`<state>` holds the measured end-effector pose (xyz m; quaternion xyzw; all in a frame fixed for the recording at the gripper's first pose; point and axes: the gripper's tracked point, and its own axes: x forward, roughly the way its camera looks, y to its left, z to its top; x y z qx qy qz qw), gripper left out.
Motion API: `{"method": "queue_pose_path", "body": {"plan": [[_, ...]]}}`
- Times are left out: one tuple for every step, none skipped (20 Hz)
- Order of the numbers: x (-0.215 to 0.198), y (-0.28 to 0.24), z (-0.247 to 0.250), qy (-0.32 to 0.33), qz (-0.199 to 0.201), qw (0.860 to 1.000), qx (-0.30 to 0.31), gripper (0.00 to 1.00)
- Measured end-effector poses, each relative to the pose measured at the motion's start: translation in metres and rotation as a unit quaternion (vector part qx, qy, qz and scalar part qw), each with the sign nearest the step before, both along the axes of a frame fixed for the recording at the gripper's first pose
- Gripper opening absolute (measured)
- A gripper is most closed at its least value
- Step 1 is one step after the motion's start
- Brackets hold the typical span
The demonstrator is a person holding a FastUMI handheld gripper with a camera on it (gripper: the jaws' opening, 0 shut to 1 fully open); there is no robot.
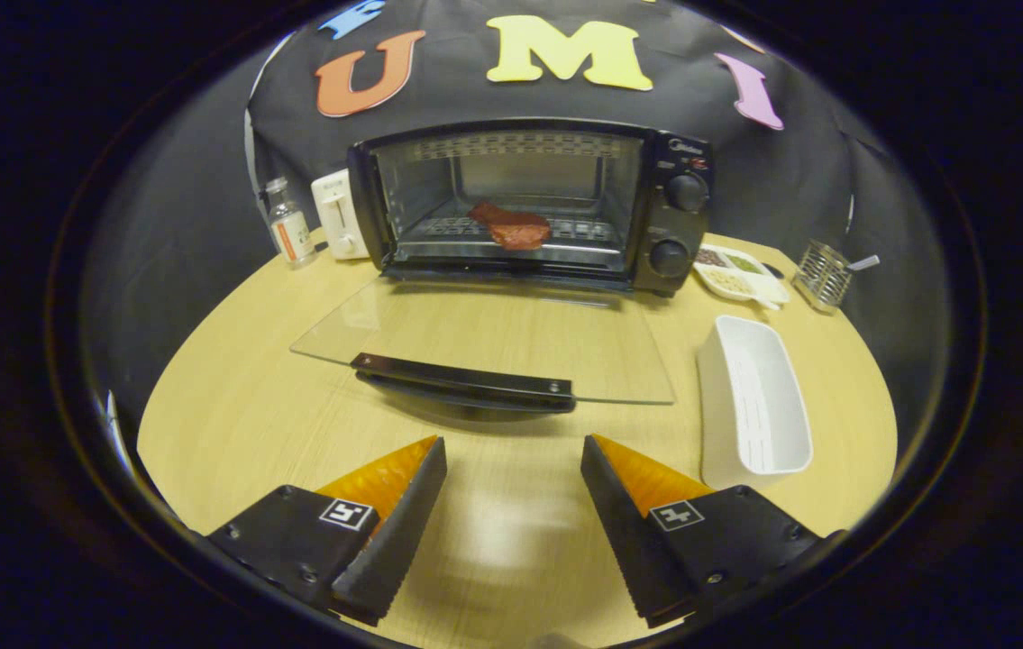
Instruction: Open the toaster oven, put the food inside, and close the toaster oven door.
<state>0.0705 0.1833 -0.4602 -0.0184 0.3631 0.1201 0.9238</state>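
Observation:
A black toaster oven [673, 216] stands at the back of the round wooden table [232, 415]. Its glass door [493, 338] lies folded down flat toward me, and the black door handle [464, 382] is just ahead of my fingers. A reddish-brown piece of food [511, 225] rests on the wire rack inside the oven. My gripper [514, 451] is open over the table, short of the handle, with nothing between its fingers.
A white rectangular tub [759, 406] stands to the right of the door. Behind it are a divided dish of grains [739, 270] and a wire holder [822, 270]. Left of the oven stand a white appliance [337, 216] and a small bottle [288, 225].

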Motion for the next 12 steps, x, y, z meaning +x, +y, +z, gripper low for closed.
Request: {"method": "queue_pose_path", "body": {"plan": [[0.004,0.004,-0.003,0.000,0.000,1.000,0.001,0.96],[0.008,0.005,-0.006,0.003,0.001,1.000,-0.003,0.97],[0.011,0.007,-0.010,0.007,0.003,1.000,-0.007,0.96],[0.013,0.009,-0.013,0.010,0.006,1.000,-0.010,0.96],[0.015,0.009,-0.016,0.012,0.009,1.000,-0.014,0.96],[0.018,0.009,-0.015,0.010,0.010,1.000,-0.016,0.97],[0.019,0.008,-0.013,0.008,0.010,1.000,-0.019,0.97],[0.021,0.007,-0.011,0.005,0.010,1.000,-0.020,0.97],[0.022,0.007,-0.010,0.009,0.012,1.000,-0.022,0.97],[0.023,0.007,-0.008,0.011,0.011,1.000,-0.020,0.97],[0.024,0.007,-0.003,0.010,0.010,1.000,-0.019,0.97],[0.024,0.006,0.002,0.011,0.009,1.000,-0.020,0.97]]}}
